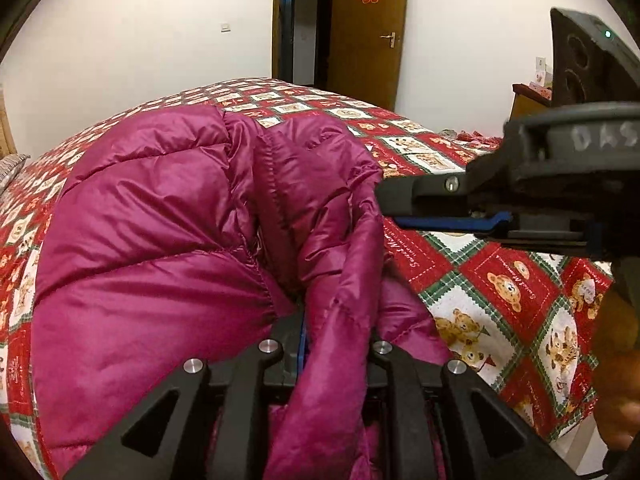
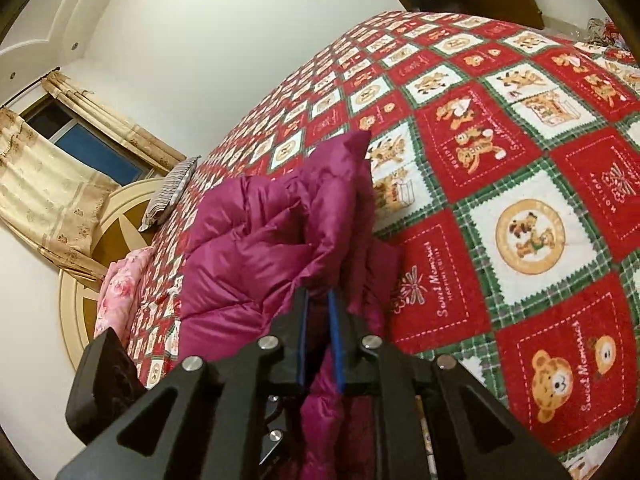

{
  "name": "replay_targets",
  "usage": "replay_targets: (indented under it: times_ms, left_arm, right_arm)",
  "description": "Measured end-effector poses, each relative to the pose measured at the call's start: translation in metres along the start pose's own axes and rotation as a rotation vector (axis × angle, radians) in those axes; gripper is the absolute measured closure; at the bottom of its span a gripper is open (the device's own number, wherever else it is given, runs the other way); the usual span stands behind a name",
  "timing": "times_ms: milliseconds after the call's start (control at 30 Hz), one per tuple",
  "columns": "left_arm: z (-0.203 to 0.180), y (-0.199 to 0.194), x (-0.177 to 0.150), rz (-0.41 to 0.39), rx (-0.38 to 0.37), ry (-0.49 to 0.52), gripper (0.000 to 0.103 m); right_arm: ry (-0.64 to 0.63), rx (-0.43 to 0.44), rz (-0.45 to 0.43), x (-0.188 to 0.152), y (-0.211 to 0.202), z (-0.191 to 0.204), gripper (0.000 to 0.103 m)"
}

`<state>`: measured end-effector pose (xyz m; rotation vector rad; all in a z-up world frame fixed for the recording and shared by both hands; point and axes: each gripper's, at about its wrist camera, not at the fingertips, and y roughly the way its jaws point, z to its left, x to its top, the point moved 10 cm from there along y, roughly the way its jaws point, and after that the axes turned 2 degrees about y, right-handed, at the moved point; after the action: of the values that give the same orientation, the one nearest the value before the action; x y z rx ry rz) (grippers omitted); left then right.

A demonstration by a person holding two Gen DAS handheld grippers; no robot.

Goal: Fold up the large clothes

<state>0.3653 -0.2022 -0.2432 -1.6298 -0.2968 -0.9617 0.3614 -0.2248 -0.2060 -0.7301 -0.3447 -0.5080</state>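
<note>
Two tongs, left tongs (image 1: 336,344) and right tongs (image 2: 320,336), each pinch a fold of the padded magenta jacket (image 1: 160,240) heaped on the bed (image 2: 520,220), mid-fold, so next comes laying that gathered edge flat over the jacket's body.

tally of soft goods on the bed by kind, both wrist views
Magenta puffer jacket: 1
Red patchwork bear quilt: 1
Striped pillow: 1
Pink floral bedding: 1
Total: 4
</note>
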Motion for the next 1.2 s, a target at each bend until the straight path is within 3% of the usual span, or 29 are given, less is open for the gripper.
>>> replay_targets:
  times_ms: [33,100,133,167,333,400,433,567,733,867,933,1000,1100,1200]
  left_arm:
    - [0.0,0.0,0.0,0.002,0.006,0.005,0.088]
    - [-0.001,0.001,0.001,0.006,0.014,0.007,0.087]
    - [-0.002,0.0,0.001,0.005,0.011,0.007,0.085]
    - [-0.003,-0.001,0.001,0.004,0.009,0.01,0.085]
    - [-0.006,-0.003,0.002,0.016,0.012,0.017,0.08]
    - [-0.009,-0.007,0.003,0.028,0.002,0.017,0.072]
    - [-0.011,-0.011,0.003,0.039,-0.013,0.012,0.066]
    - [-0.022,-0.034,0.002,0.059,-0.058,0.042,0.055]
    - [-0.03,-0.095,-0.004,0.011,-0.161,0.12,0.05]
    - [-0.004,-0.133,0.015,-0.077,-0.243,0.039,0.047]
    - [0.027,-0.134,0.035,-0.129,-0.177,-0.037,0.034]
    - [0.072,-0.113,0.053,-0.136,-0.042,-0.137,0.034]
    - [0.109,-0.069,0.05,-0.083,0.065,-0.232,0.034]
    - [0.113,-0.022,0.022,0.021,0.11,-0.279,0.033]
  right_arm:
    - [-0.001,0.002,-0.002,0.0,-0.001,0.001,0.079]
    - [-0.003,0.015,-0.011,0.002,-0.003,0.003,0.055]
    - [-0.005,0.022,-0.024,0.003,-0.006,0.004,0.035]
    - [-0.013,0.027,-0.031,0.005,-0.007,0.006,0.032]
    - [-0.064,0.068,0.038,0.005,0.01,0.018,0.033]
    - [-0.086,0.053,0.095,0.001,0.025,0.016,0.047]
    - [-0.103,0.046,0.124,-0.003,0.032,0.014,0.063]
    - [-0.101,0.014,0.14,-0.007,0.041,0.002,0.08]
    - [-0.062,0.013,0.157,-0.01,0.044,-0.016,0.086]
    - [-0.062,0.017,0.162,-0.012,0.046,-0.02,0.088]
    - [-0.068,0.031,0.163,-0.011,0.046,-0.02,0.088]
    - [-0.073,0.045,0.159,-0.011,0.043,-0.02,0.088]
    - [-0.073,0.039,0.136,-0.011,0.035,-0.019,0.086]
    - [-0.088,0.009,0.116,-0.011,0.025,-0.017,0.079]
